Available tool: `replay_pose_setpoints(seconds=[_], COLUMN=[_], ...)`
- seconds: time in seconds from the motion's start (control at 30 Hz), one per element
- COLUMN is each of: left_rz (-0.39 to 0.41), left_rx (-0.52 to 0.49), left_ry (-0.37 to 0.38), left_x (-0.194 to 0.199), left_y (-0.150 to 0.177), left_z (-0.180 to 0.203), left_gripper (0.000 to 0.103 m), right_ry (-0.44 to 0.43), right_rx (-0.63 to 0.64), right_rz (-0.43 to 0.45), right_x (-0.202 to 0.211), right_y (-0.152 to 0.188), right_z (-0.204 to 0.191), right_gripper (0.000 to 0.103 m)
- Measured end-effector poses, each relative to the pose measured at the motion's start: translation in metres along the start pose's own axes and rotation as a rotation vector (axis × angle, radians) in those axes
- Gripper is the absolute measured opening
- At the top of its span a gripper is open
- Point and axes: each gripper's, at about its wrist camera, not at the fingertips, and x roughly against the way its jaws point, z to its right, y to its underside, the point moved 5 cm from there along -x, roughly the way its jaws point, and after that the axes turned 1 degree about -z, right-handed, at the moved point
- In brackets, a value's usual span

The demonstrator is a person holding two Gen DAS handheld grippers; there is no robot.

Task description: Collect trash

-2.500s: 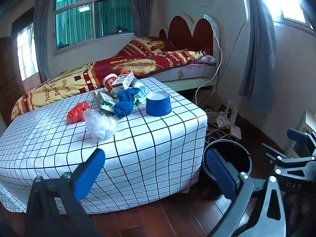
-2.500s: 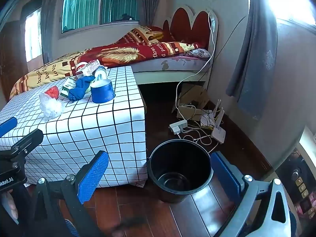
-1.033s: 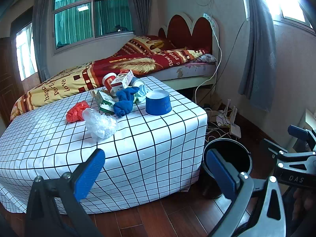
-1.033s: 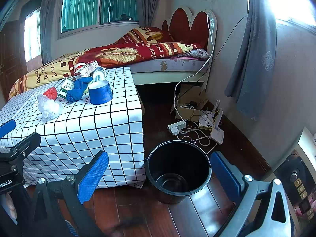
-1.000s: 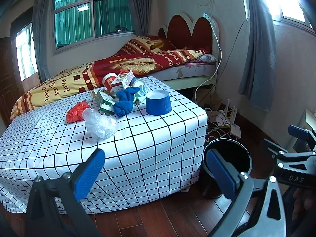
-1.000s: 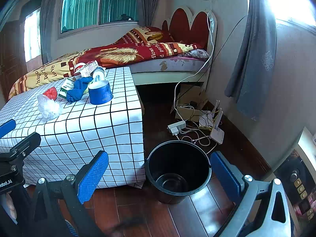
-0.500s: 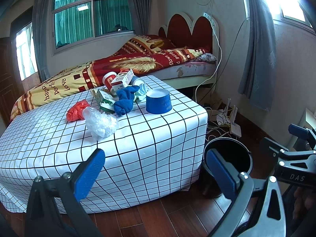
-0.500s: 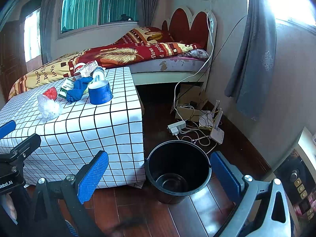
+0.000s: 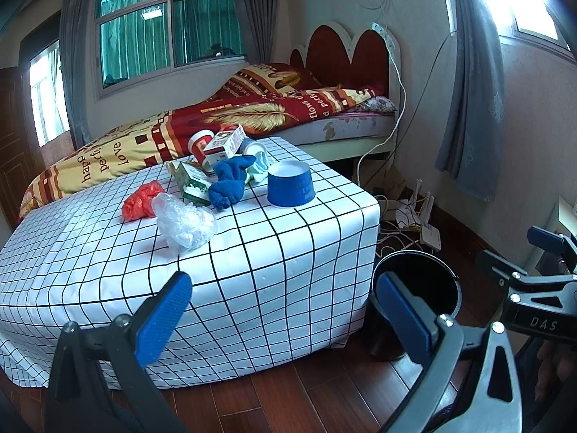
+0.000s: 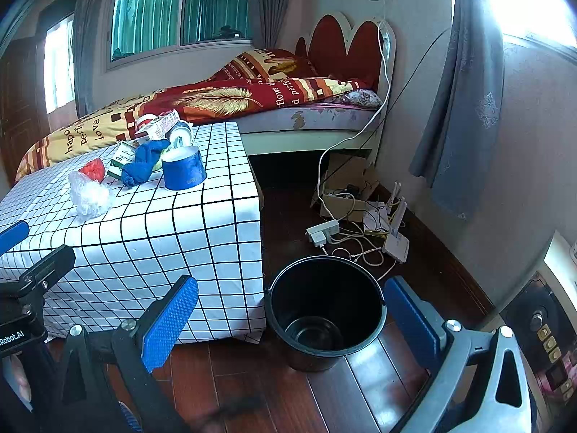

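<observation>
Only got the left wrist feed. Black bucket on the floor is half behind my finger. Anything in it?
Observer: The right wrist looks straight into the round black plastic bucket: bare bottom, nothing inside.
Operator: Floor behind it?
Observer: A white power strip lies past the bucket, with cables running to a brown cardboard box beyond it.
Operator: Right gripper state?
Observer: Right gripper is open, blue pads wide apart, holding nothing.
</observation>
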Motion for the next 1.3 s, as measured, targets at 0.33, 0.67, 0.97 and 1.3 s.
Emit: replay_pose_setpoints(seconds=[0.33, 0.67, 0.97, 1.3], left_rz=[-0.006, -0.035, -0.072, -0.127], left_rx=[0.008, 0.100, 0.164, 0.222], left_ry=[-0.006, -0.054, -0.118, -0.090], left_x=[-0.002, -0.032, -0.089, -0.147], left_y=[0.001, -0.010, -0.024, -0.028], left_z=[-0.007, -0.060, -0.110, -0.124], left_gripper=[0.103, 0.102, 0.093, 0.080], right_ry=[-0.012, -0.090, -0.177, -0.302], right_rx=[0.009, 0.110, 0.153, 0.181], right_rz=[0.003, 0.025, 0.008, -0.036], right_x=[0.001, -0.031, -0.107, -0.188], right_y=[-0.002, -0.027, -0.073, -0.118], right_z=[-0.002, -0.034, -0.075, -0.132], right_gripper=[0.103, 0.103, 0.103, 0.103])
